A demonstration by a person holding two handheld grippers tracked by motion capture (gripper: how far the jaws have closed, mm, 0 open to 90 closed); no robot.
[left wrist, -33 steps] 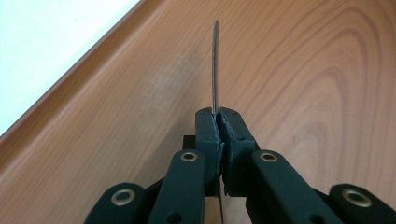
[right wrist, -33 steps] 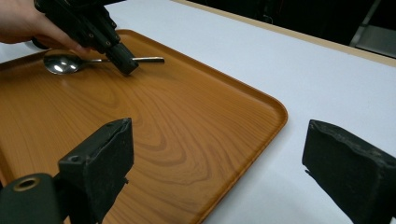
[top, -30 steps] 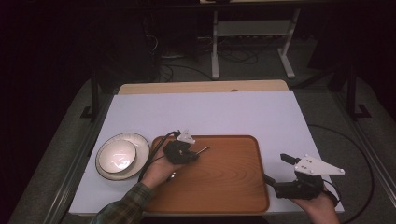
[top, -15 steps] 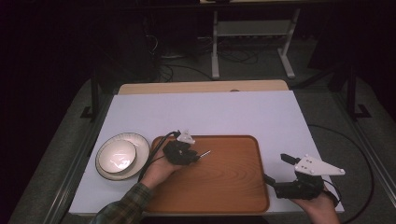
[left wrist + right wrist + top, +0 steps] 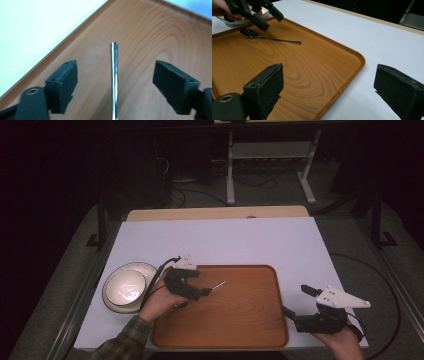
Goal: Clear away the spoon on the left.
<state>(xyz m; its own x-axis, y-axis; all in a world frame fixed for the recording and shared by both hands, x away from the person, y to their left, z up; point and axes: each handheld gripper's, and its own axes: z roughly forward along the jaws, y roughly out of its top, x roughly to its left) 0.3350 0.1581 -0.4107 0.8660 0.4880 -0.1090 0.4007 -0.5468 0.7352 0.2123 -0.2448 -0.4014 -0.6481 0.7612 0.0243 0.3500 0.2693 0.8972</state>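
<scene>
At the far left of the table sits a white bowl (image 5: 127, 287) on the white cover, just beside the wooden tray (image 5: 250, 320). Next comes the left gripper (image 5: 202, 292), over the tray's left part. Its jaws have just been opening and now stand wide, the pads clear of the spoon (image 5: 269, 38) on either side. The spoon lies flat on the tray — its slim handle (image 5: 114, 75) runs straight up the middle of the gap in the left gripper view, so the long axis is in line with the jaws' reach, bowl end toward the hand, handle tip pointing away toward the tray's centre. Judgement: the spoon has been set down and released.

Further right, the right gripper (image 5: 295, 302) rests at the tray's right edge, jaws wide and holding nothing — well apart from the spoon. The left hand is plainly the nearer one.
</scene>
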